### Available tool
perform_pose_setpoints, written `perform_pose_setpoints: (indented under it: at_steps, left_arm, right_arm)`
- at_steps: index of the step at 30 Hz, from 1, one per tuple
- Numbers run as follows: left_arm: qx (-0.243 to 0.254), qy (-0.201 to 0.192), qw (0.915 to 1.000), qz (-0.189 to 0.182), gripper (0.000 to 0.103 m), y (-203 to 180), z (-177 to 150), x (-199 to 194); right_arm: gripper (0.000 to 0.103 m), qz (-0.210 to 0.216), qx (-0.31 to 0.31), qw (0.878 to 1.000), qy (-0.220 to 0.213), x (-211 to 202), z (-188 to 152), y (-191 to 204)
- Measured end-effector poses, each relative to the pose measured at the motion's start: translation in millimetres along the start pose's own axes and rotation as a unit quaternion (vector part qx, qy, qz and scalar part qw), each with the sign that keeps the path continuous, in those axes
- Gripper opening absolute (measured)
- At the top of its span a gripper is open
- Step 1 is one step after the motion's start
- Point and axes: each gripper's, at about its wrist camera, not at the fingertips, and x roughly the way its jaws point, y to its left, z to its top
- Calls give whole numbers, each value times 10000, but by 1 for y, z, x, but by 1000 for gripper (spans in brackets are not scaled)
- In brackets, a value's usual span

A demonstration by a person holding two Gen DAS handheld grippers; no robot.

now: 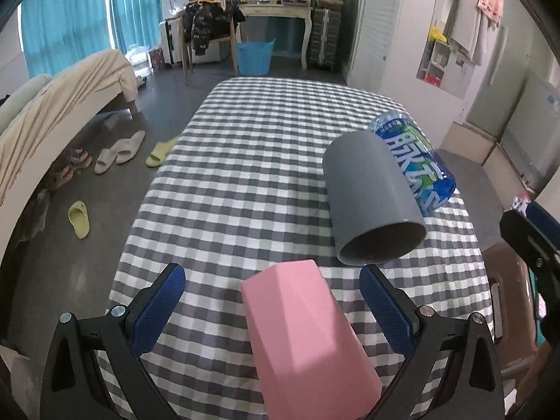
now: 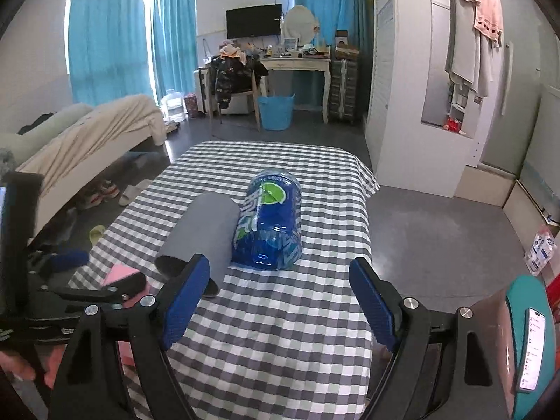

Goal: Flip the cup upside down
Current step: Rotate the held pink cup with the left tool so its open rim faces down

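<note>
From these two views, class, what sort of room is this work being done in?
Most likely a lived-in bedroom or studio flat: a bed with a beige cover, a white dressing table with an oval mirror, and the checked-cloth table set up inside it.

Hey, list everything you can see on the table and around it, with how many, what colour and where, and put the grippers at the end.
pink cup: one, pink, near table edge, between the left gripper's fingers, untouched
grey cup: one, grey, lying on its side mid-table, open end toward the cameras
water bottle: one, blue with green label, lying beside the grey cup on its right
tablecloth: one, grey and white check, covering the table
slippers: several, white and yellow, on the floor left of the table
basket: one, blue, on the floor by the far desk
phone: one, lit screen, right edge of the right wrist view
left gripper: one, black with blue pads, open
right gripper: one, black with blue pads, open, holding nothing
</note>
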Motion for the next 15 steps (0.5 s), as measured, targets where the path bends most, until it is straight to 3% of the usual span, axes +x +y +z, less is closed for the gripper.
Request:
perform_pose_setpoints:
  at_steps: [3, 6, 8, 11, 15]
  left_arm:
    - [5, 143, 9999, -23, 100, 0, -1, 4]
    - [-195, 458, 9987, -134, 79, 5, -2, 13]
    - [-353, 629, 9966, -408, 73, 10, -2, 18]
    - [-387, 601, 9960, -534, 62, 11, -1, 14]
    - [-351, 472, 9973, -442, 60, 11, 2, 3]
  right_arm:
    - [82, 27, -20, 10000, -18, -3, 0, 2]
    - [82, 57, -21, 10000, -35, -3, -1, 3]
    - [82, 73, 10, 10000, -30, -1, -1, 3]
    - [82, 51, 26, 10000, -17, 1, -1, 2]
    - [82, 54, 34, 10000, -40, 0, -1, 1]
